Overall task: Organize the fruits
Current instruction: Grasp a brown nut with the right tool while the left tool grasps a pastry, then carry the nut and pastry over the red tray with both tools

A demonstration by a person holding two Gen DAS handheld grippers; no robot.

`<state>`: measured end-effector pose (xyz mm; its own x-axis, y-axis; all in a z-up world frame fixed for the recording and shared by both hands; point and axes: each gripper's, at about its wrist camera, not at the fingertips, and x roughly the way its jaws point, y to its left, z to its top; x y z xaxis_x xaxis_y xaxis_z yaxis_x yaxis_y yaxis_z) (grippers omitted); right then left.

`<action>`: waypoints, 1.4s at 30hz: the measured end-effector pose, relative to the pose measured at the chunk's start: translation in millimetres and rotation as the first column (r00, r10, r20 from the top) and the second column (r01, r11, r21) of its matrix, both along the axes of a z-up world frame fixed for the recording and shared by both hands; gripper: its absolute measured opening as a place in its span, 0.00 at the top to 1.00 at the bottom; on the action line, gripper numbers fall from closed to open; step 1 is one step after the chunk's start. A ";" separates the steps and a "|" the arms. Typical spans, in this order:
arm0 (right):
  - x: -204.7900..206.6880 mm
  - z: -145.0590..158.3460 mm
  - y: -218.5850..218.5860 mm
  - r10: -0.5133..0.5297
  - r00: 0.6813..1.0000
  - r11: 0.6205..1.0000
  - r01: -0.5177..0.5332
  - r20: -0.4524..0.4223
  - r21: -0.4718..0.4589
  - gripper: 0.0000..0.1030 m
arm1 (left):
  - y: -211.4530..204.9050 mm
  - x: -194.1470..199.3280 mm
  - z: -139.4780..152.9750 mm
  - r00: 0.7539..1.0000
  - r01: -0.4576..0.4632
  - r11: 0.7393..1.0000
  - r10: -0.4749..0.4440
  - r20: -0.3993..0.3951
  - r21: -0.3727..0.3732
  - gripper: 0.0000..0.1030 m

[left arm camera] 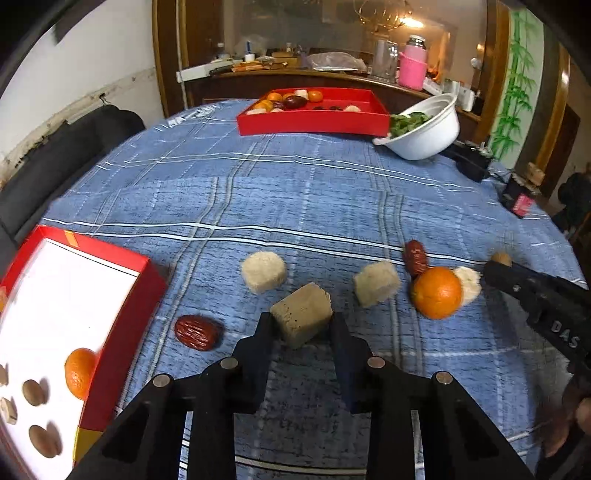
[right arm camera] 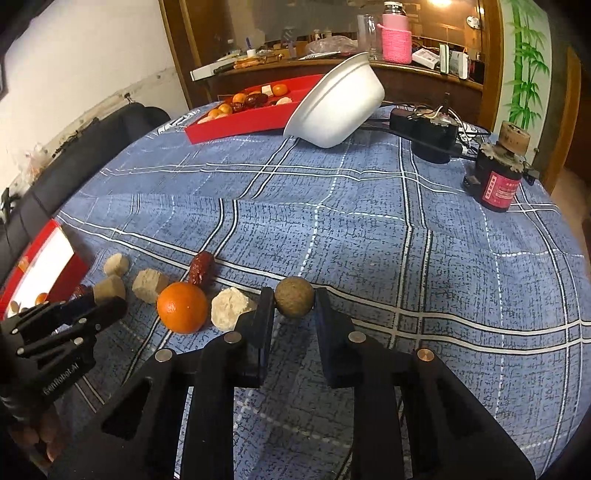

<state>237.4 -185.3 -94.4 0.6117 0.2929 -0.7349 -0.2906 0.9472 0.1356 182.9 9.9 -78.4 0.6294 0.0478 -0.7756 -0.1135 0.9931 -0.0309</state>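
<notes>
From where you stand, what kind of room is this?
Most likely a home dining room: a round table under a blue plaid cloth, a wooden sideboard cluttered with household things, and a lit chandelier hanging above it.

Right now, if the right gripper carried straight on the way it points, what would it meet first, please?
The brown round ball already sits between the right gripper's fingers; beyond it lies bare blue plaid tablecloth, then probably the tilted white bowl.

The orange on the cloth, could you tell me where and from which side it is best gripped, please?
Grip the orange across its widest middle, coming from above. A red date crowds it behind and a pale chunk on its right, so a low side approach looks blocked. Being round, it may slip from an off-centre pinch.
</notes>
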 end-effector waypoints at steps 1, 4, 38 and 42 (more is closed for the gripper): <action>-1.0 0.7 0.4 0.003 1.000 1.000 -0.003 0.004 -0.002 0.81 | -0.3 -2.9 1.8 1.000 0.004 1.000 -0.004 0.002 -0.004 0.71; -7.5 5.1 -0.9 0.004 1.000 1.000 -0.004 0.018 -0.009 0.81 | -2.8 -17.3 11.3 0.999 0.019 1.000 -0.018 0.031 -0.004 0.71; -156.5 48.9 36.3 -0.004 0.991 0.992 0.021 0.132 -0.126 0.80 | 14.6 -164.7 45.8 0.992 0.039 0.998 -0.033 0.124 -0.040 0.71; -161.9 50.0 47.1 0.016 0.989 0.989 0.005 0.145 -0.146 0.80 | 21.9 -171.4 47.0 0.992 0.023 0.999 -0.017 0.128 -0.042 0.71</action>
<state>75.4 -138.2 -44.5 0.7139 0.1930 -0.6732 -0.3022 0.9521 -0.0475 11.5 31.9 -31.4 0.7241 0.0024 -0.6897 -0.0862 0.9925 -0.0871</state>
